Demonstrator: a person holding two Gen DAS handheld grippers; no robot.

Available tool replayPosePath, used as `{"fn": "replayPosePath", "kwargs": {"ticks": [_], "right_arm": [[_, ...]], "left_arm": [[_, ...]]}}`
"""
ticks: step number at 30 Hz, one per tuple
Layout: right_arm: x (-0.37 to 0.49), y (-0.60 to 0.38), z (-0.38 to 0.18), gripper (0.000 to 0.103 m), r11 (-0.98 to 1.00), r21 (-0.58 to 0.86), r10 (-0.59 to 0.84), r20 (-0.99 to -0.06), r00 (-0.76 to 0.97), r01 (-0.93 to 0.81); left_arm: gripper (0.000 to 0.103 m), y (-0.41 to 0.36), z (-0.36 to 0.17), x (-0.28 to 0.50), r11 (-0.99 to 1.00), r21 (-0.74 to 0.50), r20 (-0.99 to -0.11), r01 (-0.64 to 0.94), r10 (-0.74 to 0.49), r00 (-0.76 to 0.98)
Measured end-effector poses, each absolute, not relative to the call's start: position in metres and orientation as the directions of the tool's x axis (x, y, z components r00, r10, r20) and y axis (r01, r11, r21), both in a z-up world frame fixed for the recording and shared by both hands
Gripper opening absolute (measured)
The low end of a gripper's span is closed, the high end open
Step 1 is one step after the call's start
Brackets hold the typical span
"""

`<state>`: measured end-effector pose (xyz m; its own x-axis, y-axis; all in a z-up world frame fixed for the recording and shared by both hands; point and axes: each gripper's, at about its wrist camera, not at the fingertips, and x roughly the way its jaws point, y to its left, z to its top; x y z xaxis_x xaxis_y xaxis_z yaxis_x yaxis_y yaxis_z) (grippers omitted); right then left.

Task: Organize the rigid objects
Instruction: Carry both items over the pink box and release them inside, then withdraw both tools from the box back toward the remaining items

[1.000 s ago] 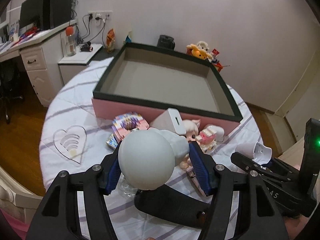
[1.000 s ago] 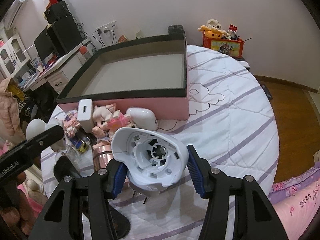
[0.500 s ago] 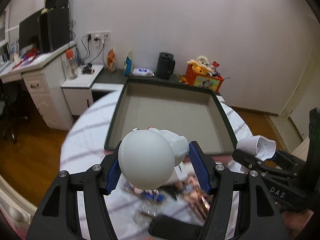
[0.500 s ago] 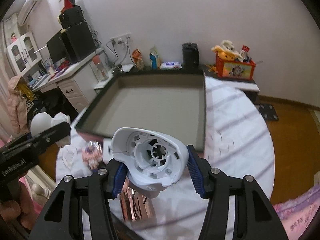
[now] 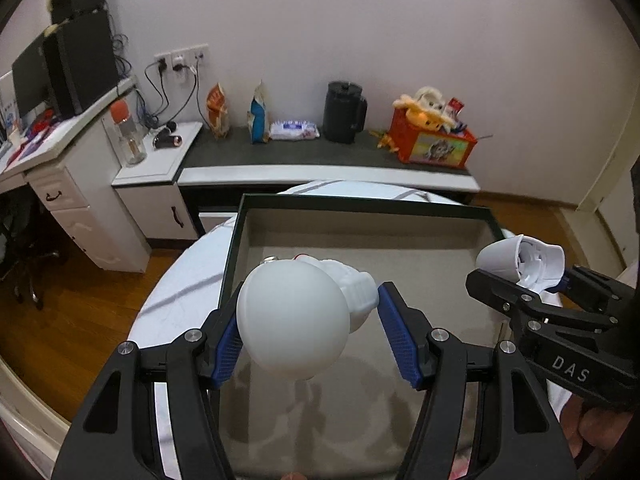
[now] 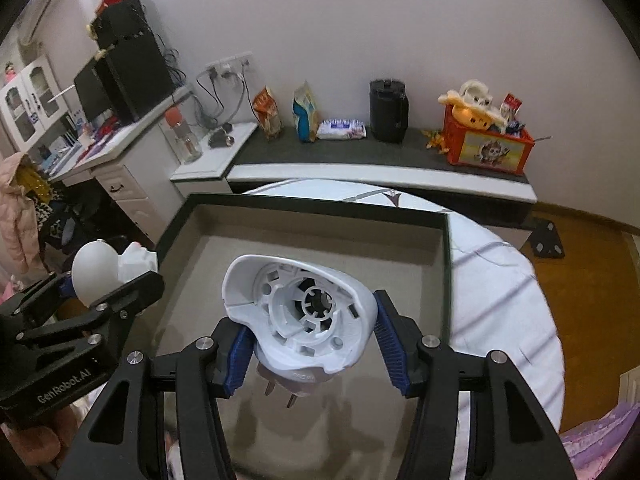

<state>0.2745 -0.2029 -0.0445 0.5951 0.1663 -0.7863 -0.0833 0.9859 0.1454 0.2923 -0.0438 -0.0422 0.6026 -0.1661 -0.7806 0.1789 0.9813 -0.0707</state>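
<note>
White wall [image 5: 400, 40] and a long dark shelf [image 5: 320, 152] close off the far side of the room, with a black jug [image 5: 344, 112], snack bags [image 6: 272, 114] and a red toy box [image 5: 432, 144] along it. Nearer stands a round table [image 6: 500, 280] under a striped white cloth, carrying a big shallow box [image 5: 400, 248] with a dark rim and a bare grey floor.

Over that box the left gripper [image 5: 308, 332] clamps a white bulb [image 5: 292, 316]; its blue pads [image 5: 394, 332] press the bulb's sides. Seen from the right wrist, the same bulb [image 6: 96, 276] turns out to be joined to a small white figure-like part, though at that edge of the picture its shape is hard to make out.

The right gripper [image 6: 310, 344] is closed on a white plug-in lamp base [image 6: 300, 312], open side up, two metal prongs pointing down above the box floor. The left camera catches that base [image 5: 520, 260] only from the side.

A white desk [image 6: 120, 152] with a monitor [image 6: 92, 96] fills the left corner, and wooden flooring [image 6: 580, 280] shows beyond the table.
</note>
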Motion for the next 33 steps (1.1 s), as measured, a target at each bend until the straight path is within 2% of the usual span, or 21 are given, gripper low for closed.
{"fn": "replayPosePath", "kwargs": {"ticks": [6, 14, 16, 19, 21, 23, 25, 26, 27, 28, 29, 33], "right_arm": [[0.322, -0.203, -0.076, 0.056, 0.99, 0.131, 0.142, -0.841, 0.522, -0.058], [0.345, -0.21, -0.105, 0.057, 0.991, 0.134, 0.132, -0.885, 0.446, -0.027], [0.346, -0.209, -0.108, 0.057, 0.992, 0.122, 0.122, -0.895, 0.428, -0.028], [0.347, -0.211, -0.108, 0.058, 0.992, 0.126, 0.126, -0.896, 0.426, -0.028], [0.345, -0.21, -0.106, 0.062, 0.992, 0.123, 0.127, -0.893, 0.432, -0.038], [0.343, -0.207, -0.104, 0.067, 0.991, 0.124, 0.131, -0.893, 0.431, -0.043], [0.338, -0.207, -0.099, 0.07, 0.989, 0.146, 0.149, -0.89, 0.43, -0.041], [0.336, -0.207, -0.097, 0.075, 0.987, 0.153, 0.157, -0.888, 0.433, -0.043], [0.33, -0.206, -0.091, 0.091, 0.989, 0.144, 0.144, -0.883, 0.447, -0.034], [0.326, -0.206, -0.087, 0.098, 0.992, 0.124, 0.118, -0.88, 0.461, -0.018], [0.318, -0.209, -0.081, 0.103, 0.993, 0.119, 0.107, -0.869, 0.483, -0.006], [0.287, -0.22, -0.057, 0.103, 0.984, 0.175, 0.143, -0.83, 0.54, 0.009]], "left_arm": [[0.064, -0.056, -0.07, 0.341, 0.98, -0.063, -0.824, 0.188, -0.157, 0.544], [0.066, -0.075, -0.096, 0.368, 0.981, -0.014, -0.862, 0.194, -0.111, 0.495], [0.076, -0.076, -0.099, 0.368, 0.985, 0.015, -0.867, 0.173, -0.073, 0.494], [0.083, -0.068, -0.096, 0.367, 0.989, 0.013, -0.865, 0.145, -0.062, 0.498], [0.083, -0.062, -0.09, 0.361, 0.988, -0.02, -0.863, 0.151, -0.093, 0.497], [0.088, -0.057, -0.083, 0.356, 0.99, -0.001, -0.855, 0.138, -0.072, 0.514], [0.09, -0.051, -0.074, 0.346, 0.989, -0.035, -0.846, 0.145, -0.107, 0.522], [0.091, -0.047, -0.068, 0.341, 0.99, -0.04, -0.841, 0.138, -0.108, 0.531], [0.099, -0.042, -0.061, 0.334, 0.991, -0.034, -0.83, 0.129, -0.1, 0.549], [0.103, -0.037, -0.054, 0.325, 0.992, -0.039, -0.817, 0.124, -0.103, 0.567], [0.103, -0.033, -0.046, 0.317, 0.991, -0.053, -0.804, 0.122, -0.115, 0.584], [0.103, -0.021, -0.019, 0.276, 0.99, -0.06, -0.765, 0.126, -0.126, 0.631]]}}
